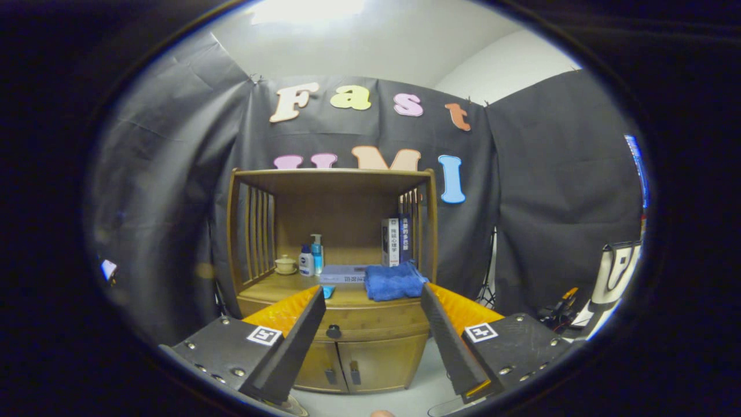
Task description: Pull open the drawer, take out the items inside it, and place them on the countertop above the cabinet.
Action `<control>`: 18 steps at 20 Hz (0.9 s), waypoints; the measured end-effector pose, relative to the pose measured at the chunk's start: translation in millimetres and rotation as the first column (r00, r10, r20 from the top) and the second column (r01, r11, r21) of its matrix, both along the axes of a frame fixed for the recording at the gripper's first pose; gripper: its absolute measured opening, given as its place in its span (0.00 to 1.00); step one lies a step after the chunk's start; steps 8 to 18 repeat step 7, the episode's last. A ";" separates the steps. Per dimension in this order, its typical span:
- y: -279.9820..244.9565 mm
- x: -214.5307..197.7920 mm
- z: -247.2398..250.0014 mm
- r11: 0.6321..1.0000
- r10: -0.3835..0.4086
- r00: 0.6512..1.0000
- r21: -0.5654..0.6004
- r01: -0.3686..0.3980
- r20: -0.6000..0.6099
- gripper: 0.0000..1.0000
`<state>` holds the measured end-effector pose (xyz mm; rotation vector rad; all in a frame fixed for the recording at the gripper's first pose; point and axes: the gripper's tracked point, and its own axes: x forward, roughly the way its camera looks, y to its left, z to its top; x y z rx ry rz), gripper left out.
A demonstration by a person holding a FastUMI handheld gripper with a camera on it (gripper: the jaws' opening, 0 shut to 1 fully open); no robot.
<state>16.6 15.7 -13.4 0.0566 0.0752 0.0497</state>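
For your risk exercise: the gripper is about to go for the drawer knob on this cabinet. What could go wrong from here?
1. The drawer knob is small; the open gripper, still short of it, could close off-centre and slip.
2. The blue towel overhangs the countertop edge above the drawer and could get snagged.

Glossy wooden cabinet [370, 341], fluffy cloth towel [395, 282]

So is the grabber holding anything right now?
No, nothing. The gripper is open, its fingers spread wide apart, with the shut drawer's knob beyond them, untouched.
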 end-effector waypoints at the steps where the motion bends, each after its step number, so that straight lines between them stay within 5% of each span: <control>1: -0.1 0.0 -1.8 1.000 -0.001 1.000 0.004 0.001 -0.002 0.99; 18: -1.6 2.7 -10.7 1.000 0.005 1.000 0.001 -0.005 -0.005 0.99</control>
